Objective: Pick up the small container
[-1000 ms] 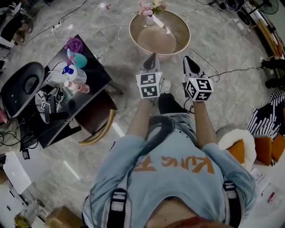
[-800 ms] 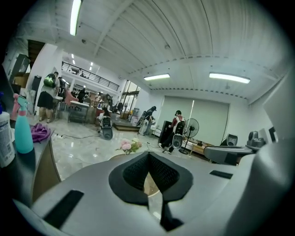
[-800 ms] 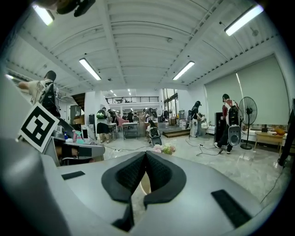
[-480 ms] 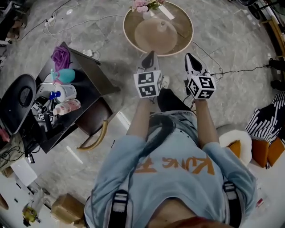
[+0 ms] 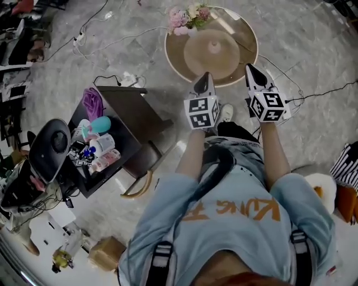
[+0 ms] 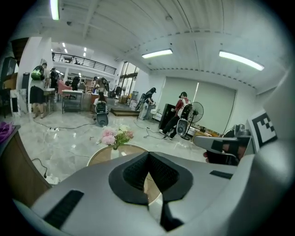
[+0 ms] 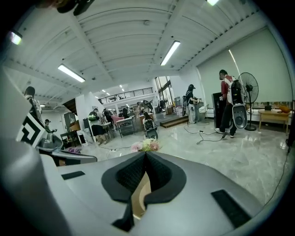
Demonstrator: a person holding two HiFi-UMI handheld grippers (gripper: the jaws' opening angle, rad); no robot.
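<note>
1. Grey veined marble floor (image 5: 313, 50) lies under the whole scene. A person in a light-blue T-shirt (image 5: 224, 206) stands on it, both arms stretched forward.
2. Left gripper (image 5: 205, 77): the black ribbed pads (image 6: 136, 173) meet at the tips, jaws closed, nothing between them.
3. Right gripper (image 5: 250, 70): jaws likewise pressed together and empty.
4. Both grippers point toward a round light-wood table (image 5: 238, 33) that carries pink and white flowers (image 5: 187, 17).
5. Small containers (a teal rounded tub (image 5: 101, 124), a white bottle (image 5: 103, 144) and a pink bottle (image 5: 105, 160)) sit on a dark low table (image 5: 128, 111) to the person's left. They are well apart from both grippers. Which one is the target, I cannot tell.
</note>
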